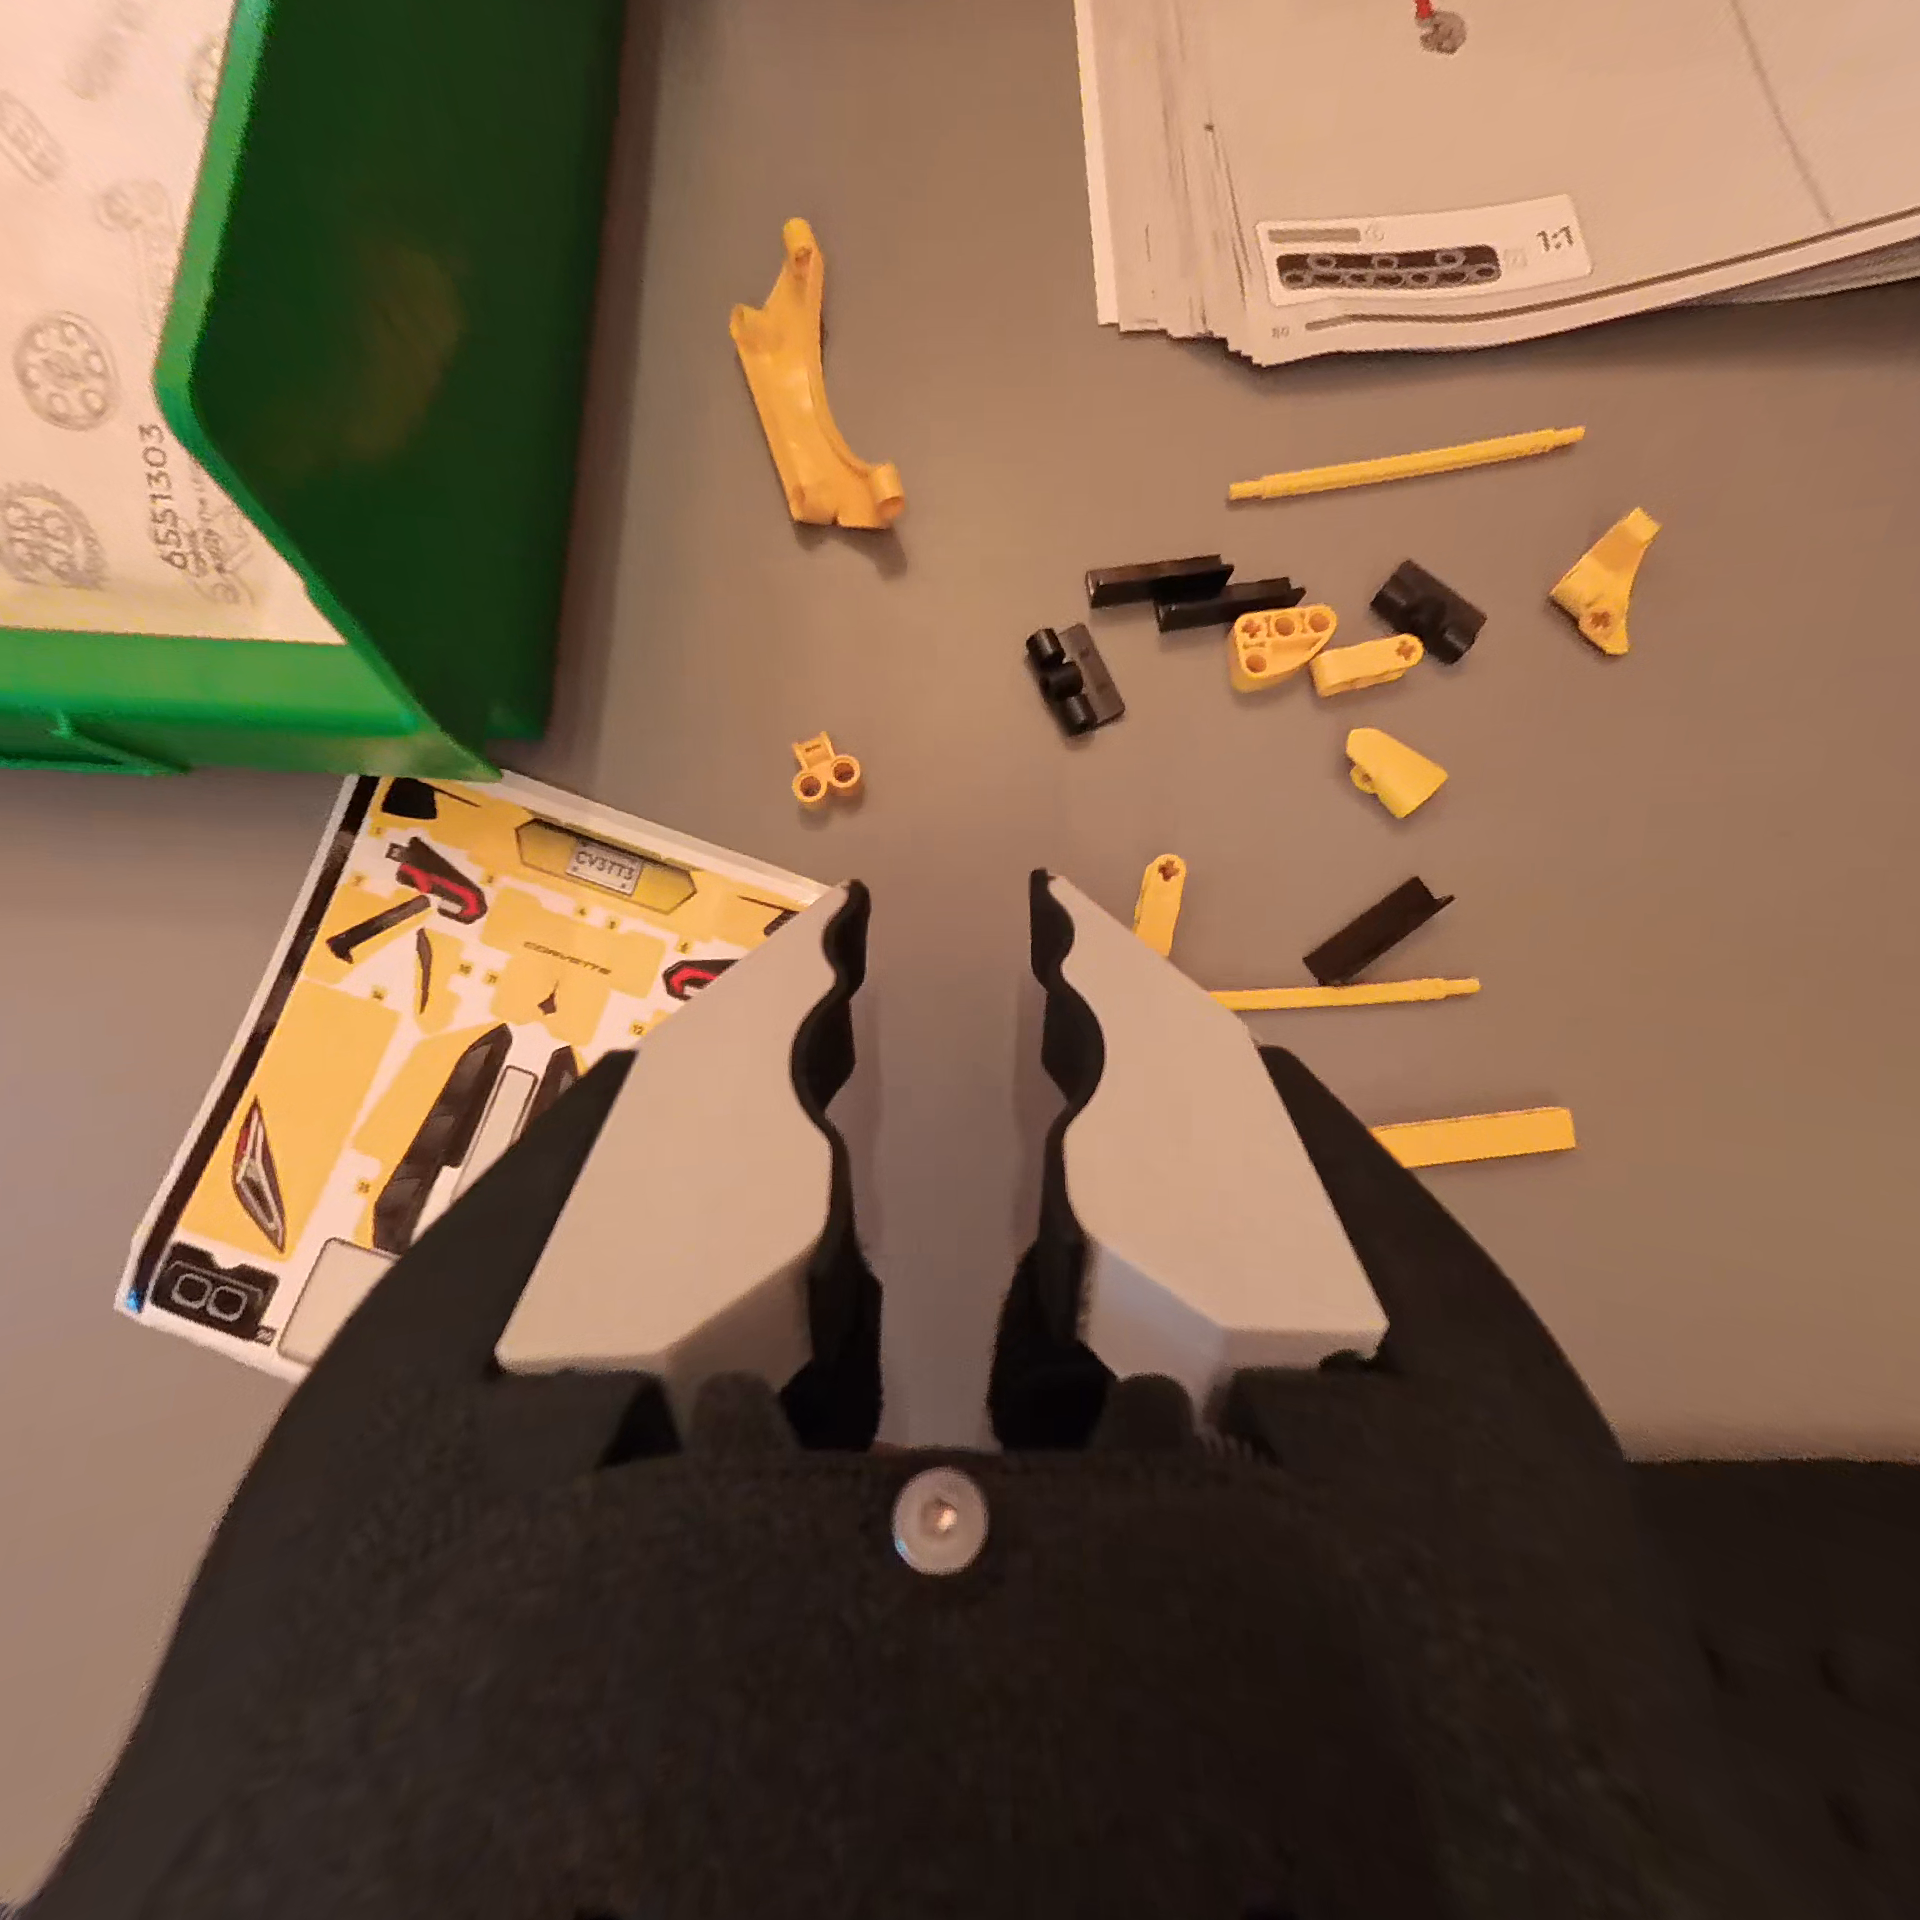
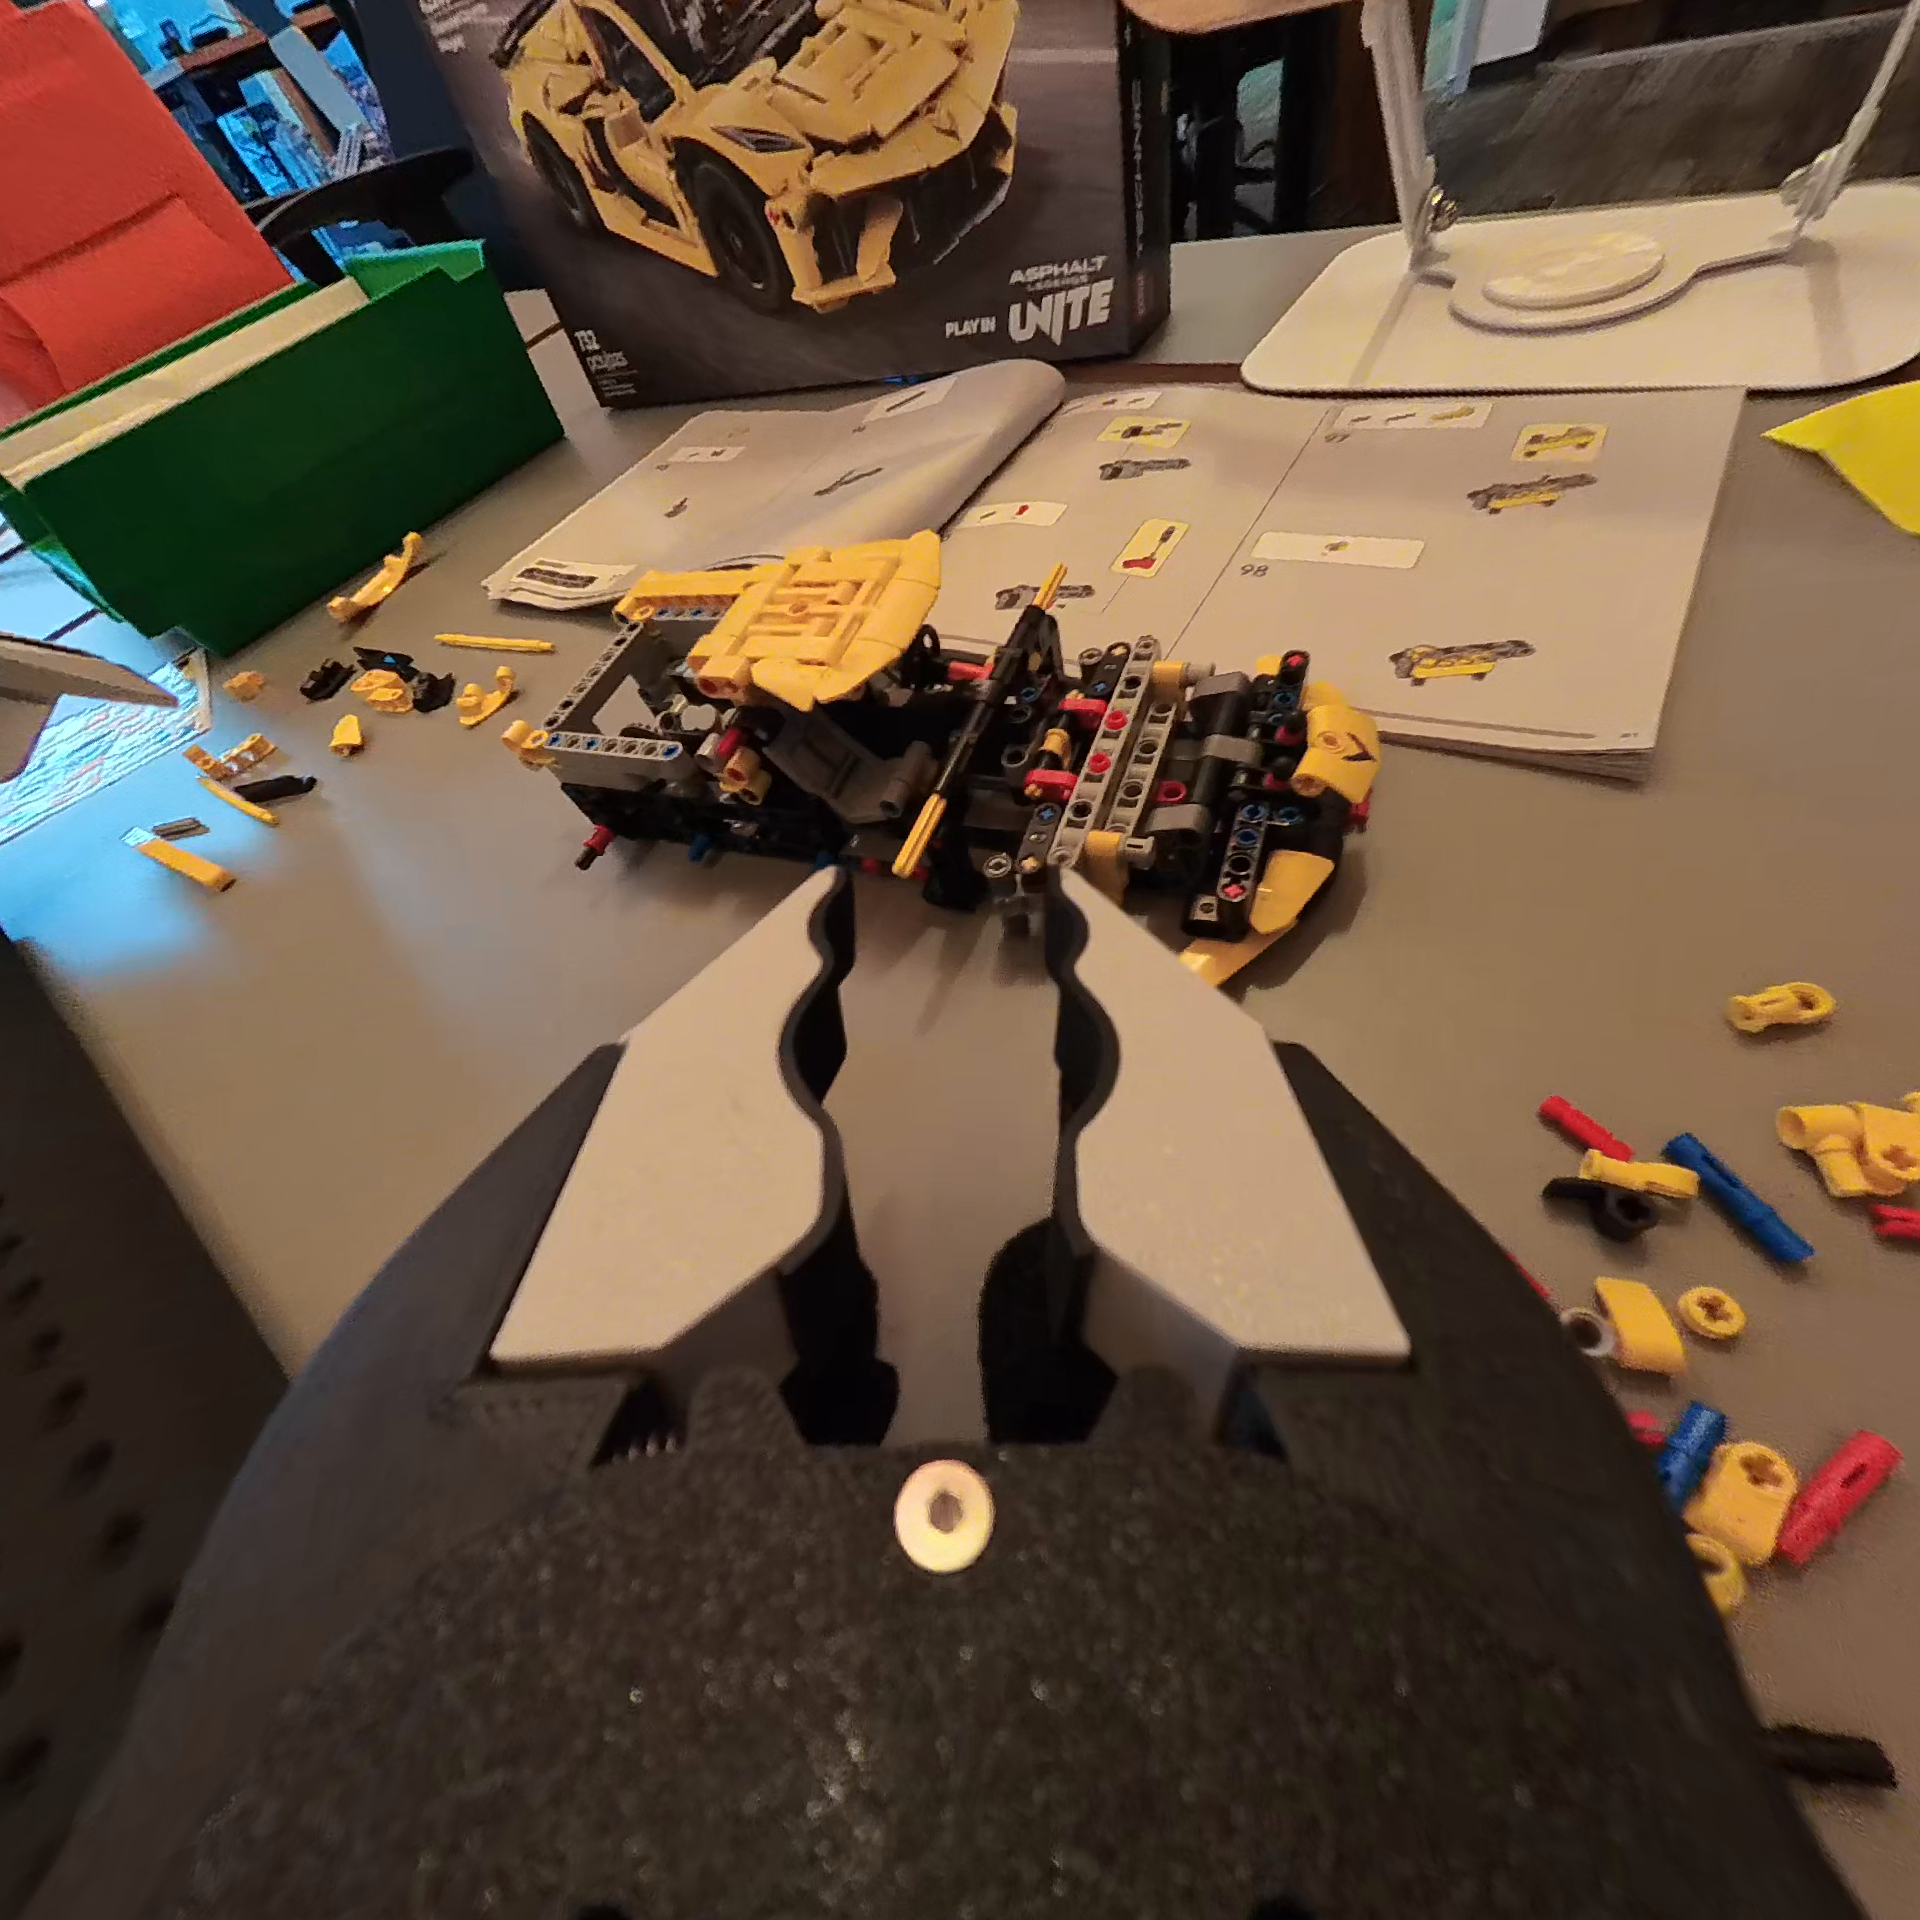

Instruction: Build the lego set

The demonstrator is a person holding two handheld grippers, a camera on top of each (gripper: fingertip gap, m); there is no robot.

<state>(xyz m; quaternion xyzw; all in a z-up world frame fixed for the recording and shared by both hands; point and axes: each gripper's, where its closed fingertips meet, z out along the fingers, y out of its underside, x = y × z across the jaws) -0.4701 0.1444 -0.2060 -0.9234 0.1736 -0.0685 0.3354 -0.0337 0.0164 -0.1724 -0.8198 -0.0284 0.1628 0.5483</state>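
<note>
A: Left wrist view first: the left gripper (image 1: 943, 894) hangs parted and empty over the grey table (image 1: 935, 312). A small yellow connector (image 1: 826, 771) lies at eleven o'clock, loose yellow and black pieces (image 1: 1288, 634) at one o'clock.

B: And the right gripper (image 2: 948, 891)?

A: Spread apart too, gripping nothing. At twelve o'clock, just beyond its tips, sits the half-built car (image 2: 935, 748); farther on, the open instruction booklet (image 2: 1455, 582), then the set's box (image 2: 831, 177).

Warm dim indoor light, soft shadows, fisheye edges, slight blur top-left
</note>
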